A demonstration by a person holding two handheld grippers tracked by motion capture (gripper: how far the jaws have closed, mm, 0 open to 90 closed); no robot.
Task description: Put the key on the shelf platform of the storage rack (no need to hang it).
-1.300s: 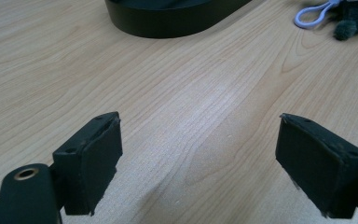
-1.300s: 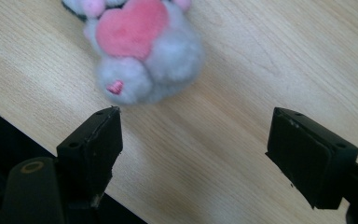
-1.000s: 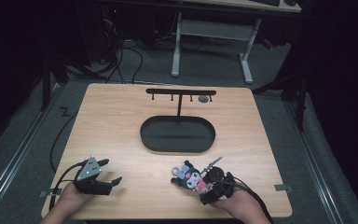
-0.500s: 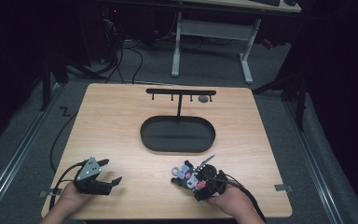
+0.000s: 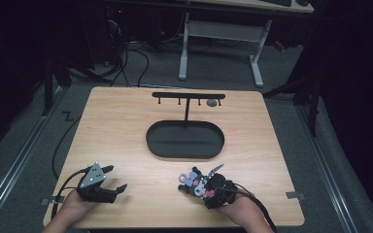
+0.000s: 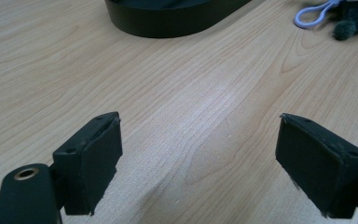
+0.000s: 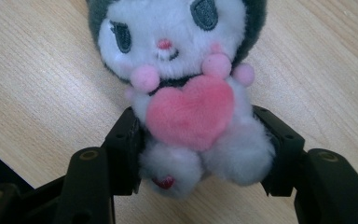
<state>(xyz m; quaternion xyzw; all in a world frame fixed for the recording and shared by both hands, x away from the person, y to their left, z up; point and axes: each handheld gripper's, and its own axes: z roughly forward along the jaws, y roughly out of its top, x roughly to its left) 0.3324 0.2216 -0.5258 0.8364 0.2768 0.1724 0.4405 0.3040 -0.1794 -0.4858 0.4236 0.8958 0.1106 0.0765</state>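
High view. We see a wooden table (image 5: 126, 126) with a black oval tray (image 5: 185, 139) at its middle; we make out nothing in the tray. A black rack (image 5: 188, 95) stands at the tray's far rim, and a small dark round thing (image 5: 212, 103) hangs under its right end. Our left gripper (image 5: 115, 180) rests near the front left corner, jaws apart, nothing between them. Our right gripper (image 5: 200, 187) sits near the front edge, right of centre, with a plush toy (image 5: 194, 181) at its tip. The toy lies on the table just in front of the tray, apart from it.

Left gripper view. We look along two black jaws standing wide, bare wood between them. The tray's wall (image 6: 177, 21) crosses the top. At the upper right corner we see a pale loop (image 6: 313, 13) and a dark fuzzy bit beside it, both lying on the table well ahead of the jaws.

Right gripper view. The jaws have just been closing, and now the pads (image 7: 125, 154) press the toy's (image 7: 186, 93) lower body from both sides. The toy has a white face, a grey hood and a pink heart (image 7: 190, 112) at its chest. It faces the camera, and the table lies behind it.
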